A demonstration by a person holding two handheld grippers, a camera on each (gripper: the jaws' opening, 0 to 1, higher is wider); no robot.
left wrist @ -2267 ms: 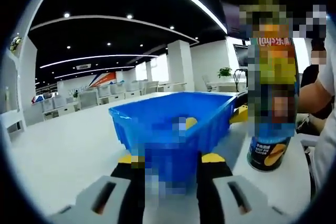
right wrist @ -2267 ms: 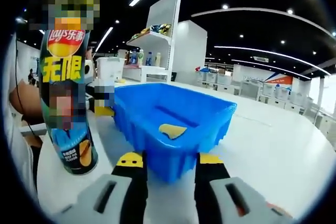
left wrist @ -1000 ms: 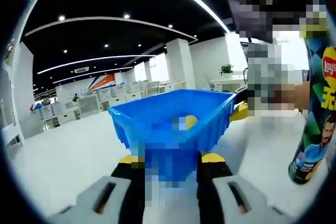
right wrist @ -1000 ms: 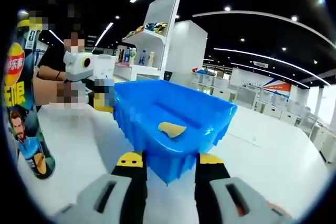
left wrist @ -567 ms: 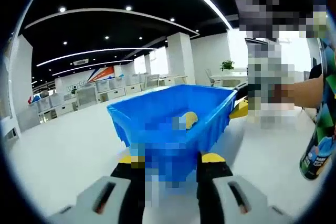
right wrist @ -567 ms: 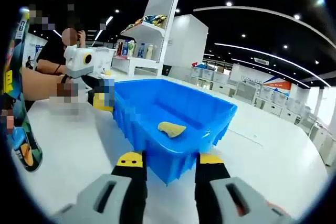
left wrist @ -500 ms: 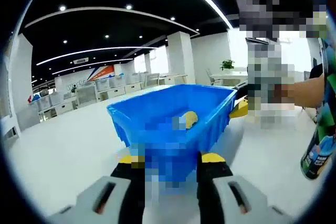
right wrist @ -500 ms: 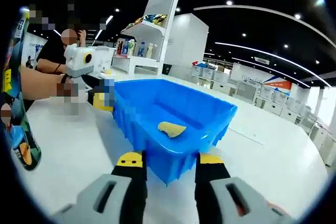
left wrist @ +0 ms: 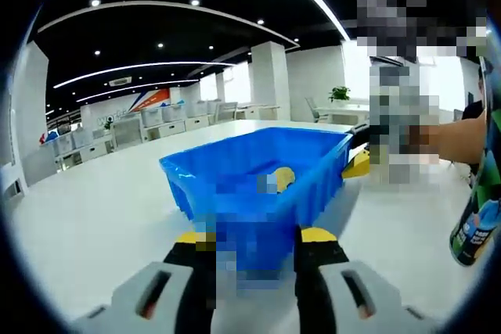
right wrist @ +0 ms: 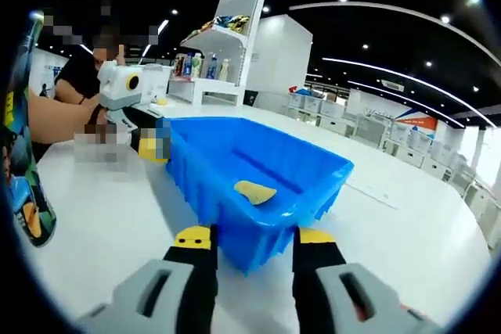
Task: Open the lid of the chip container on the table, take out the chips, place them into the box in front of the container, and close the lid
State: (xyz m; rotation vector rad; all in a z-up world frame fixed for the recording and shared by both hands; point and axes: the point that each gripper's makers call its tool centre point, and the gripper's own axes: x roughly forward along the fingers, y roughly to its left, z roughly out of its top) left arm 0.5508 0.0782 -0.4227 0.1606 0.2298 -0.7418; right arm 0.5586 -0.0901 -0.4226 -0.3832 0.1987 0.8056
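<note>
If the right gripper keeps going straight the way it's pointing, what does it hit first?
The right gripper would most likely meet the near corner of the blue box, which sits right between and ahead of its open fingers. The chip lies farther in; exact depth is uncertain.

White shelf unit point(right wrist: 227, 44) with bottles beyond table; potted plant point(left wrist: 339, 95) far off.

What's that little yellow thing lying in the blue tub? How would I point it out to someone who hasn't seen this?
Start at the white table and find the blue box in its middle, straight ahead of the open jaws. On its floor lies one chip, a curved pale-yellow oval. It is the only thing inside, and the only yellow against all that blue.
</note>
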